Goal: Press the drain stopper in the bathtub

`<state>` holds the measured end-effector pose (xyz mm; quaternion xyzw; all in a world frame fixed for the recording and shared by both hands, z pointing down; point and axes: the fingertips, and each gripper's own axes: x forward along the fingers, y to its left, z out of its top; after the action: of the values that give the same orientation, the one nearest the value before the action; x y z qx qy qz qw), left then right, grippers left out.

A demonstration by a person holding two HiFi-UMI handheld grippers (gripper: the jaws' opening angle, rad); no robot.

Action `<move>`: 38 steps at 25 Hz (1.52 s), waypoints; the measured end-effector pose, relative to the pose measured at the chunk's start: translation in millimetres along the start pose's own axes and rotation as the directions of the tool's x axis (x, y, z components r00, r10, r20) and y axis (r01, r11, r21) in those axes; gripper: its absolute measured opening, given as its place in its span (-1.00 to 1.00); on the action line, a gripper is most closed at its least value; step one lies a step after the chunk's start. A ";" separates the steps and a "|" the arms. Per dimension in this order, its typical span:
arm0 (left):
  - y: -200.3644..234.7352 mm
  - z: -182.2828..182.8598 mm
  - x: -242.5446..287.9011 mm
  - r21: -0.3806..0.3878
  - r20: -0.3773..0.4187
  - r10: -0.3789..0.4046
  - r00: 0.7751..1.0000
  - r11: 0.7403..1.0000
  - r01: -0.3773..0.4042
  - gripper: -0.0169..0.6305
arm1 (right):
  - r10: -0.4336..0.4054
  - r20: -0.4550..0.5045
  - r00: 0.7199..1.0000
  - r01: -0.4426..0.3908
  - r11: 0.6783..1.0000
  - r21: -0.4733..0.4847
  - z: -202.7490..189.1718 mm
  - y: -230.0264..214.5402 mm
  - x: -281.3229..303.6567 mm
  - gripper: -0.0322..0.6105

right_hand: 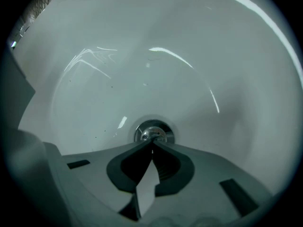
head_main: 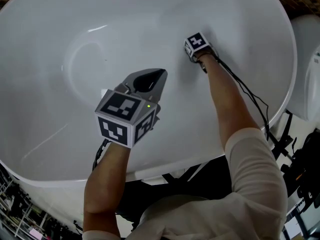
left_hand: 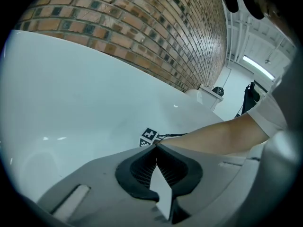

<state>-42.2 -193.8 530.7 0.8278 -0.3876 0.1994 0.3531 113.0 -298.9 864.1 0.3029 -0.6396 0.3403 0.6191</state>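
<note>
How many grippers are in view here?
2: the right gripper, jaws shut, tips at the drain stopper in the bathtub; the left gripper, shut and empty, held higher over it.

Right tongs (right_hand: 152,144) half hide the drain stopper (right_hand: 154,131).

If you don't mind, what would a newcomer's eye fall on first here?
The large white oval bathtub fills the head view. Low inside it, the right gripper, jaws together, points at the round chrome drain stopper. The left gripper, also shut, hangs empty over the near side.
</note>
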 end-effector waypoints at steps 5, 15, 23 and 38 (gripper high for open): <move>-1.1 1.1 0.2 -0.002 0.008 -0.004 1.000 1.000 0.004 -0.93 | 0.011 0.005 1.000 -0.011 1.000 0.001 5.3 9.9 1.4 -0.83; -2.4 1.2 -2.9 -0.007 0.019 -0.007 1.000 1.000 0.007 -0.93 | 0.010 -0.006 1.000 -0.010 1.000 -0.025 -0.3 16.3 0.8 -0.84; -3.4 0.3 -3.0 -0.003 0.019 -0.009 1.000 1.000 0.009 -0.93 | 0.018 0.038 0.999 -0.018 1.000 0.006 1.7 13.9 1.6 -0.84; -8.4 7.6 -4.1 0.017 0.047 -0.020 0.999 1.000 0.019 -0.93 | -0.015 -0.004 1.000 0.015 0.999 -0.044 -5.5 16.7 -11.2 -0.86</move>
<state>-37.8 -193.5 519.6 0.8390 -0.3860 0.1793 0.3390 103.3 -285.0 851.9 0.2933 -0.6433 0.3222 0.6295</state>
